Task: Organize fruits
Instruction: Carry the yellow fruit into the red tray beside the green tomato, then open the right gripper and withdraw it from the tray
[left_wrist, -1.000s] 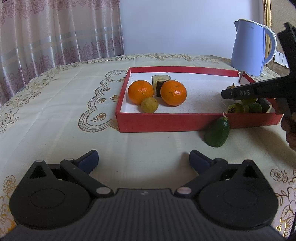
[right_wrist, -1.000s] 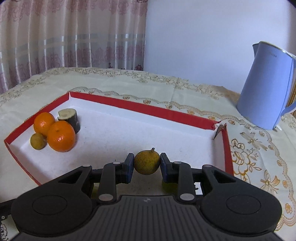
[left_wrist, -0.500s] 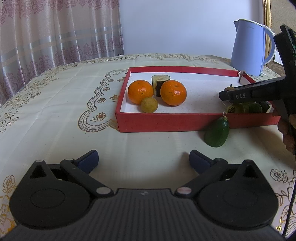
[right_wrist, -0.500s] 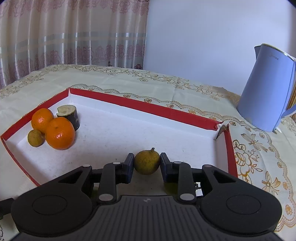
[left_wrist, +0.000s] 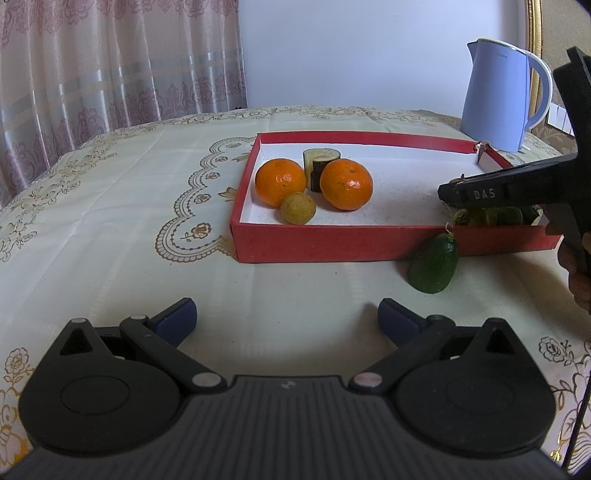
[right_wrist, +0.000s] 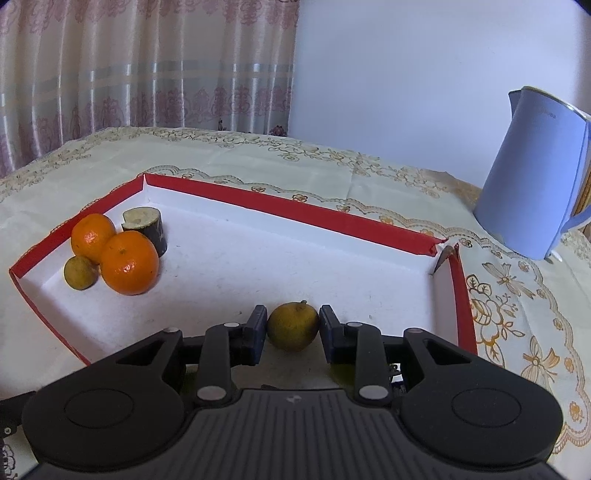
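Observation:
A red tray (left_wrist: 332, 247) with a white floor holds two oranges (left_wrist: 280, 181) (left_wrist: 346, 184), a small yellow-green fruit (left_wrist: 297, 208) and a dark cut cylinder (left_wrist: 319, 160) at its left end. My right gripper (right_wrist: 293, 328) is shut on another small yellow-green fruit (right_wrist: 293, 326) over the right front part of the tray (right_wrist: 295, 216). From the left wrist view the right gripper (left_wrist: 448, 192) reaches in from the right. My left gripper (left_wrist: 287, 317) stands open above bare cloth, short of the tray. A dark green fruit (left_wrist: 434, 266) lies outside the tray's front wall.
Several green fruits (left_wrist: 491, 216) lie in the tray's right front corner, partly hidden by the right gripper. A blue kettle (left_wrist: 495, 99) (right_wrist: 532, 184) stands behind the tray's right end. A hand (left_wrist: 580, 273) shows at the right edge. Curtains hang behind the table.
Nothing has clearly moved; the right gripper only wavers slightly and keeps its hold on the small fruit. The left gripper stays still and open.

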